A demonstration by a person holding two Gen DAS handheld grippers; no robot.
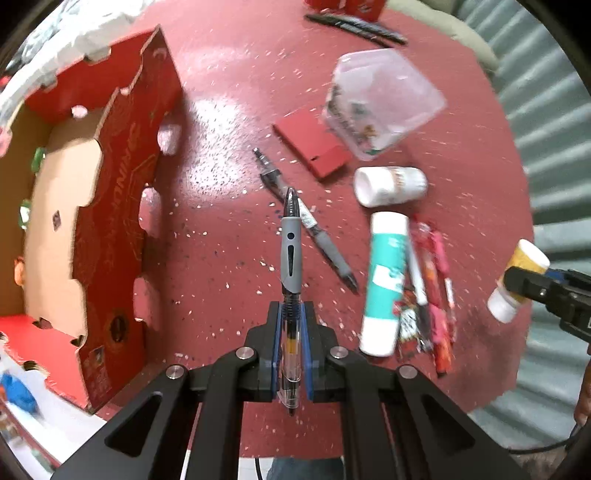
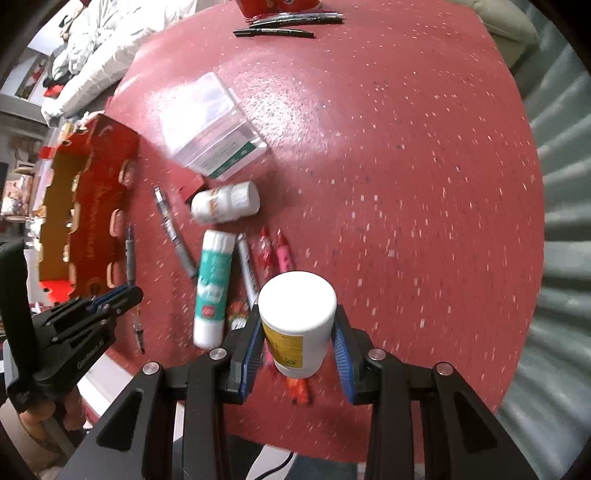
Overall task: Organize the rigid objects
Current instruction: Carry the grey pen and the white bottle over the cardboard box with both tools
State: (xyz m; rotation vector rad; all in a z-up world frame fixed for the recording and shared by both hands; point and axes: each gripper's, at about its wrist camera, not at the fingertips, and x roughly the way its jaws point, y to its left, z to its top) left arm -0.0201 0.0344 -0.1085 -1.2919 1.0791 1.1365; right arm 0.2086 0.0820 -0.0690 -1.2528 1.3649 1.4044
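My left gripper (image 1: 290, 306) is shut on a clear pen with a grey grip (image 1: 290, 251), held above the red speckled table (image 1: 221, 184). The right wrist view shows the same left gripper (image 2: 114, 295) beside the open red cardboard box (image 2: 92, 206). My right gripper (image 2: 297, 314) is shut on a white-capped bottle with a yellow label (image 2: 297, 310), lifted off the table. From the left wrist view, the bottle (image 1: 524, 258) hangs at the far right. On the table lie a second grey pen (image 1: 314, 225), a teal glue stick (image 1: 384, 280), a white bottle (image 1: 388, 186) and pink and red pens (image 1: 436, 288).
The red cardboard box (image 1: 110, 221) stands open at the left. A clear plastic container (image 1: 384, 103) and a small red box (image 1: 314, 144) sit mid-table. Black pens (image 1: 354, 26) lie at the far edge. A corrugated grey-green surface (image 2: 554, 258) runs along the table's right edge.
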